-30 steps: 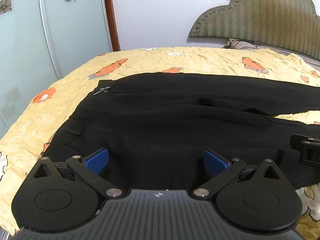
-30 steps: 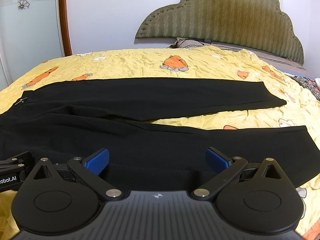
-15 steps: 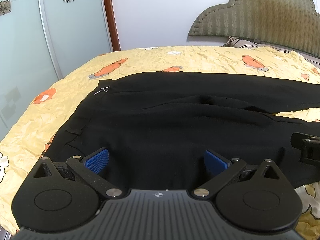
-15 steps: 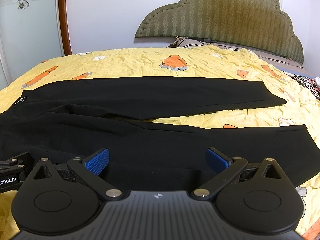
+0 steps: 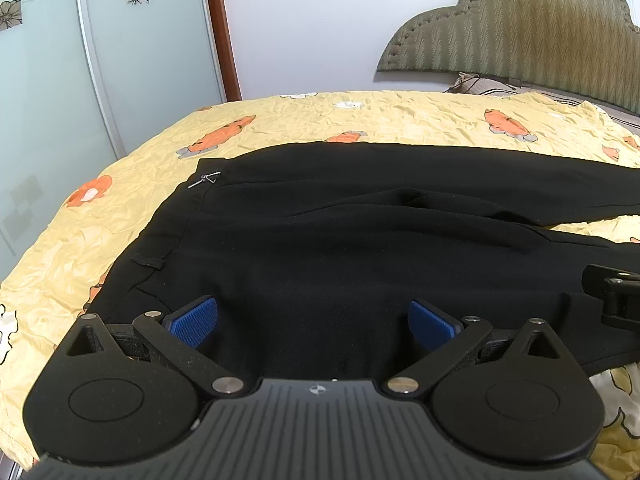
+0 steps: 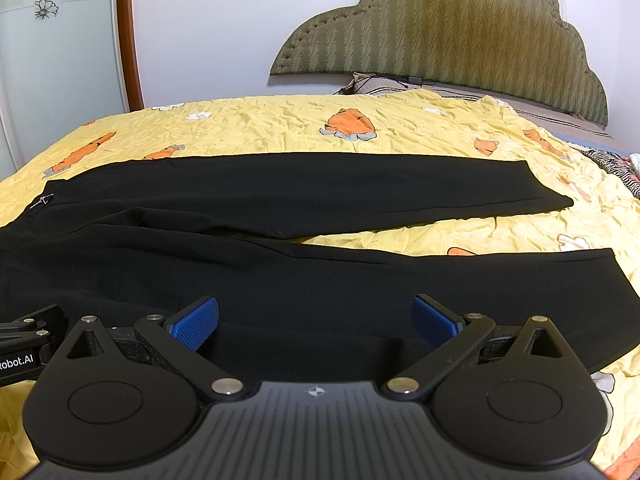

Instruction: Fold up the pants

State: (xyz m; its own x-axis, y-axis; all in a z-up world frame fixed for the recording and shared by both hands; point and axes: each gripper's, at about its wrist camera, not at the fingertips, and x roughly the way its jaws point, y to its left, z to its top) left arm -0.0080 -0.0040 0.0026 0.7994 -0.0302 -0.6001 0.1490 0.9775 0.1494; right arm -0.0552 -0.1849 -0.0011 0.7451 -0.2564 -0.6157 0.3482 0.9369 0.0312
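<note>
Black pants [image 5: 340, 240] [image 6: 304, 272] lie spread flat across the yellow bed, waistband at the left with a small silver clasp [image 5: 205, 179], both legs reaching right. The far leg [image 6: 320, 192] and near leg [image 6: 480, 288] part in a narrow V. My left gripper [image 5: 313, 322] hovers open over the hip area near the pants' front edge, blue pads wide apart with nothing between them. My right gripper [image 6: 315, 322] is open above the near leg's thigh, also with nothing held. Each gripper's black body shows at the edge of the other's view.
A yellow sheet [image 6: 400, 128] with orange carrot prints covers the bed. An olive padded headboard [image 6: 440, 32] and pillows stand at the right end. Frosted sliding doors [image 5: 80, 80] with flower decals rise past the bed's left edge.
Both grippers have drifted slightly, the bed sitting a touch lower in the views. The pants lie as before and both grippers stay open.
</note>
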